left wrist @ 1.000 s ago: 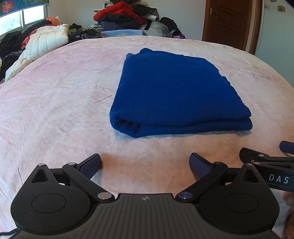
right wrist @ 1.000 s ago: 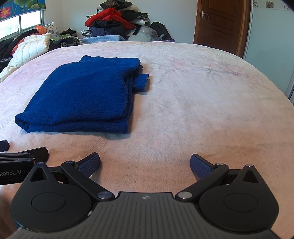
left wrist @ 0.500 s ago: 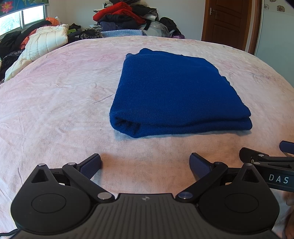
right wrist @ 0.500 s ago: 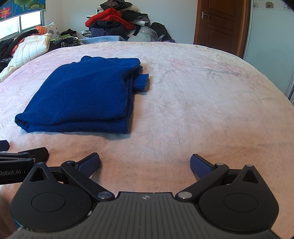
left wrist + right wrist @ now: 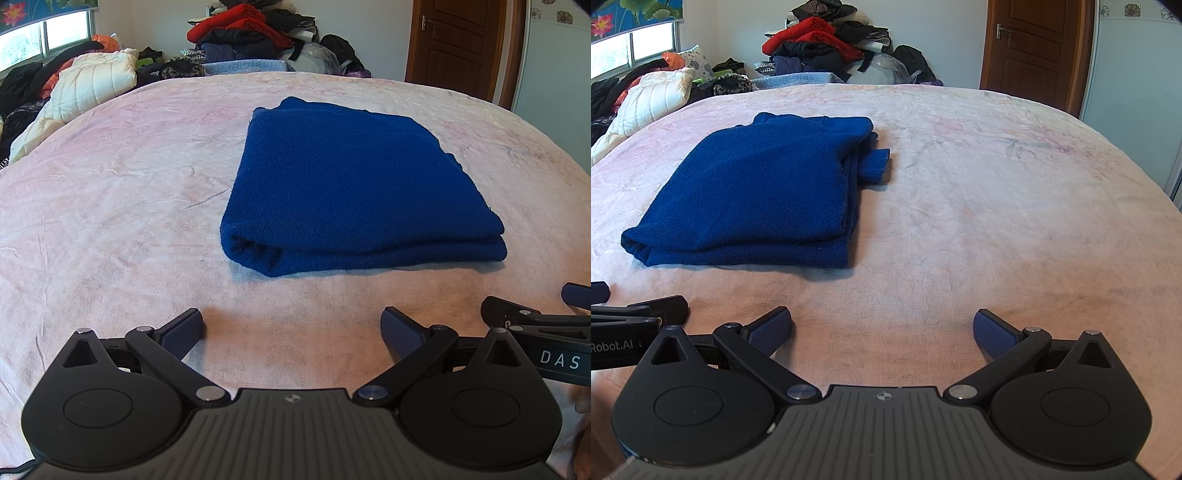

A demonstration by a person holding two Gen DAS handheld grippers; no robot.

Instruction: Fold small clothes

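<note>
A blue knit garment (image 5: 354,184) lies folded into a thick rectangle on the pink bedspread (image 5: 110,221). In the right wrist view the garment (image 5: 764,192) is to the left, with a cuff (image 5: 875,166) sticking out at its far right side. My left gripper (image 5: 291,328) is open and empty, low over the bed in front of the garment. My right gripper (image 5: 882,328) is open and empty, to the right of the garment. Each gripper shows at the edge of the other's view.
A heap of clothes (image 5: 258,40) is piled at the far end of the bed. White quilted bedding (image 5: 85,88) and dark clothes lie at the far left under a window. A brown door (image 5: 454,44) stands at the back right.
</note>
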